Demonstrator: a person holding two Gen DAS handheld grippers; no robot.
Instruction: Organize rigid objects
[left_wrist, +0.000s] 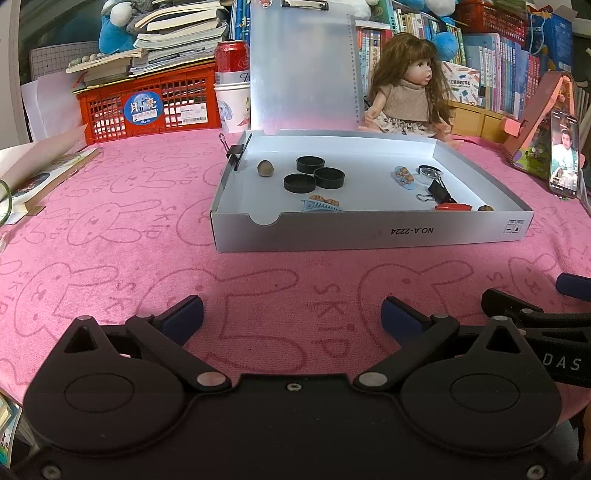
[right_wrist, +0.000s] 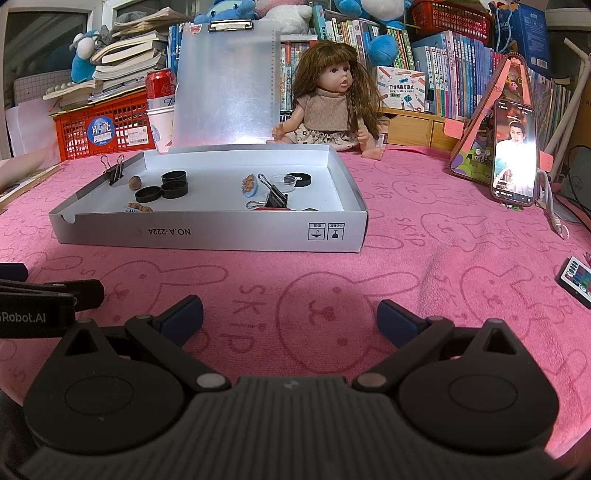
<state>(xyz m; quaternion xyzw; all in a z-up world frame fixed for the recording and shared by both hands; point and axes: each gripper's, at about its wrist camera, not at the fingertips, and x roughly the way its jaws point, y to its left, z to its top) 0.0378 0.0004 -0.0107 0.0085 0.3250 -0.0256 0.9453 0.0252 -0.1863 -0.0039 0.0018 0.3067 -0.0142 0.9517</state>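
Ahead of both spread, empty grippers, left gripper (left_wrist: 291, 314) and right gripper (right_wrist: 290, 314), the shallow white box (left_wrist: 369, 230) lies broadside, long axis crosswise, its near wall reading "NO.A-2224" upside down; small items sit inside.

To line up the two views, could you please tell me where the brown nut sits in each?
Left wrist: the brown nut lies in the tray, left of the three black rings.
Right wrist: nut far left, beside the same rings.
Shared landmark: doll.
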